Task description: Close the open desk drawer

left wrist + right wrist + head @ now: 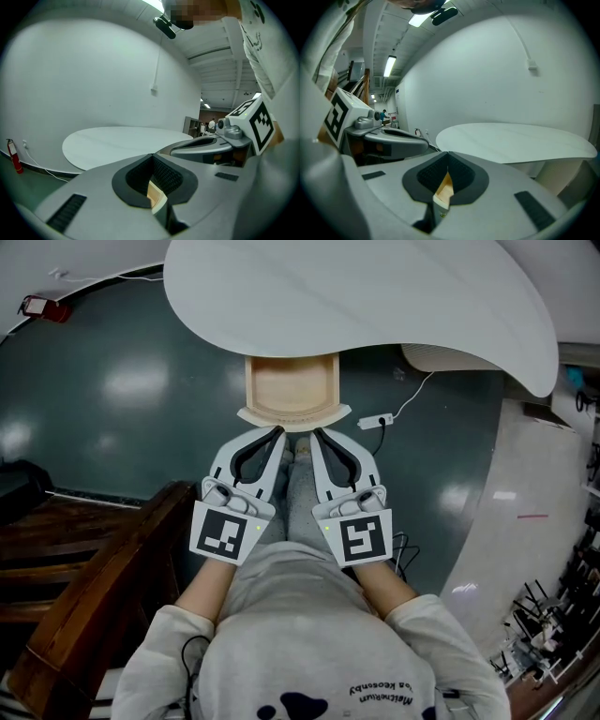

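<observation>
Open drawer [292, 390], pale wood, juts from under white desk top [375, 296] at 12 o'clock in head view. Left gripper [278, 434] and right gripper [317, 434] side by side at drawer's 6 o'clock, tips aimed at its front lip; contact unclear. Both pairs of jaws pressed together, nothing pinched. Power strip [375, 420] on dark floor [122, 399] at drawer's 3 o'clock. Dark wooden furniture [84, 568] at 8 o'clock.

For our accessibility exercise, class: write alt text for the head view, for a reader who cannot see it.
Seen from above, a person points the shut left gripper and shut right gripper at the front of an open wooden drawer under a white desk top, tips close to it.
</observation>
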Demonstrator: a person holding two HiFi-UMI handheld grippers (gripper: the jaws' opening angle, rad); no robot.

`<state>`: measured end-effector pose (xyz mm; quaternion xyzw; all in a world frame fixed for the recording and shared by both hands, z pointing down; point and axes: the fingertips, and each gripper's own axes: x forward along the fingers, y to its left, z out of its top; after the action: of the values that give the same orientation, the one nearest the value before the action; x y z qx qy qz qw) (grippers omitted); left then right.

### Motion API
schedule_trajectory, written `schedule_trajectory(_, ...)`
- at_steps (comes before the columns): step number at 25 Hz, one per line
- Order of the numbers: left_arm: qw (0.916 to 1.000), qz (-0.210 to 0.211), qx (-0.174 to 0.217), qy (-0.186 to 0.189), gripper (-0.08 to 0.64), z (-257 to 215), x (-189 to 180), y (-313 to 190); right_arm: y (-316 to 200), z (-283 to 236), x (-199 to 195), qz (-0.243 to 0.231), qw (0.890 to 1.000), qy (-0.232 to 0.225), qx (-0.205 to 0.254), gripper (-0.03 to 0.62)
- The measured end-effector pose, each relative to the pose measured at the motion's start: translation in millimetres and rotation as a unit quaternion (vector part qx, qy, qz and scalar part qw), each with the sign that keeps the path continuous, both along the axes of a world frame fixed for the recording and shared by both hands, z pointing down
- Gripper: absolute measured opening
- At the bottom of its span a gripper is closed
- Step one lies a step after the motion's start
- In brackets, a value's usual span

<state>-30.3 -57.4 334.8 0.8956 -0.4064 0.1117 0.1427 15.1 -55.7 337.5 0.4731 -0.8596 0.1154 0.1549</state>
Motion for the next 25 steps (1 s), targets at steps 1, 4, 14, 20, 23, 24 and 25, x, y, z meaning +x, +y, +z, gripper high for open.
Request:
schedule_trajectory(1,1.0000,0.002,-0.002,-0.001,0.006,4,0,1,0,4,-1,-0.001,1.000,0.001,-0.001,0.017)
schedule_trajectory(4,0.9999,0.003,-0.009,-0.005,0.006,17,-1,1,0,17,-2,-0.006,1.000,0.007,-0.005,0.017)
schedule_trajectory(14,0.9996,0.002,-0.025,-0.013,0.006,50,-10,0,9,61,-8,-0.018,0.999,0.028,-0.024,0.017)
schedule_trajectory(20,0.9996,0.007,-0.022,-0.018,0.006,69,-12,-1,17,82,-13,-0.031,0.998,0.035,-0.036,0.017)
schedule_trajectory(23,0.9996,0.011,-0.023,-0.011,0.006,74,-11,2,23,100,-13,-0.030,0.997,0.050,-0.056,0.018)
schedule_trajectory(24,0.9996,0.014,-0.023,-0.010,0.006,76,-11,3,25,105,-13,-0.028,0.996,0.056,-0.062,0.018)
schedule_trajectory(25,0.9995,0.016,-0.023,-0.011,0.006,78,-11,4,27,111,-13,-0.026,0.996,0.059,-0.066,0.018)
